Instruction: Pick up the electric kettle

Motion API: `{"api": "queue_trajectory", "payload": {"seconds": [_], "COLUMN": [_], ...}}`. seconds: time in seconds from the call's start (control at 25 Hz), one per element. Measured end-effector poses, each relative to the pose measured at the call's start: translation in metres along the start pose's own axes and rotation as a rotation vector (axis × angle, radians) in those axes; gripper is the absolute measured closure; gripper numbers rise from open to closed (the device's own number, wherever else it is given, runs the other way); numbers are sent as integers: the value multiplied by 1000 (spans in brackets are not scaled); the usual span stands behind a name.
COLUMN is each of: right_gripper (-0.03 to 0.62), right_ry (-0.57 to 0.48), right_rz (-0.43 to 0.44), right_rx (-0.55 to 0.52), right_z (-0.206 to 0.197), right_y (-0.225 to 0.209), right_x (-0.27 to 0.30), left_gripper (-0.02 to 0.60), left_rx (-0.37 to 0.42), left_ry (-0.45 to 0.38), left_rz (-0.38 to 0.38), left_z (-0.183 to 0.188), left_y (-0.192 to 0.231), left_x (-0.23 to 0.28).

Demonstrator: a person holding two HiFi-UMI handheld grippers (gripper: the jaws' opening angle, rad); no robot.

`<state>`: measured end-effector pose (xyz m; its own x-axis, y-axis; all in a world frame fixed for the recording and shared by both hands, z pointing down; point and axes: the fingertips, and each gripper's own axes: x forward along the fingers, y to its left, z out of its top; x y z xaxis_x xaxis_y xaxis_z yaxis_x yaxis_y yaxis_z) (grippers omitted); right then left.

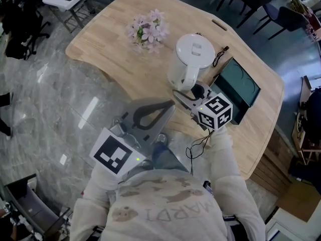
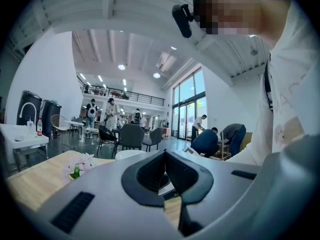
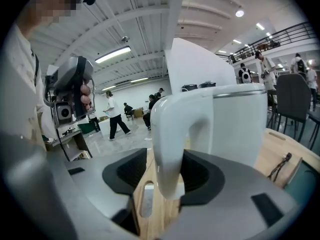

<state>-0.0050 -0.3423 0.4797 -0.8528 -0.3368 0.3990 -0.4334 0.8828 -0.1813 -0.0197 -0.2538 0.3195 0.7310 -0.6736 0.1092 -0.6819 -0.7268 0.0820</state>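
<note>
The white electric kettle (image 1: 193, 56) stands upright on the wooden table (image 1: 110, 54), its handle (image 1: 189, 79) turned toward me. In the right gripper view the kettle (image 3: 235, 124) fills the middle and its handle (image 3: 170, 149) sits between the open jaws of my right gripper (image 3: 167, 161), with a gap showing on the left side. From the head view the right gripper (image 1: 186, 93) reaches the handle from the near side. My left gripper (image 1: 169, 106) hovers left of it at the table's near edge, shut and empty. The left gripper (image 2: 165, 156) view shows only the kettle's lid (image 2: 131, 154).
A bunch of pink flowers (image 1: 148, 30) lies on the table left of the kettle. A dark green box (image 1: 239, 87) sits to the kettle's right, with a black cable (image 1: 218, 59) beside it. Chairs and people stand farther off in the hall.
</note>
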Motion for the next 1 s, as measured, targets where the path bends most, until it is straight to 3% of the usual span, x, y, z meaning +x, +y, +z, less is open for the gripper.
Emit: {"api": "queue_trajectory", "payload": {"seconds": [0.6,1.0], "right_gripper": [401,401], "right_ry": [55,68], "right_rz": [167,190], "right_rx": [-86,-127], "right_z": [3,4], "right_y": [11,14], "right_x": [18,27], "left_gripper": [569,569], "left_rx": [-24,-37], "left_ry": [19,30], "left_rz": [15,22], "left_z": [-9,-14], "left_y": [10,17], "left_x": [10,13]}}
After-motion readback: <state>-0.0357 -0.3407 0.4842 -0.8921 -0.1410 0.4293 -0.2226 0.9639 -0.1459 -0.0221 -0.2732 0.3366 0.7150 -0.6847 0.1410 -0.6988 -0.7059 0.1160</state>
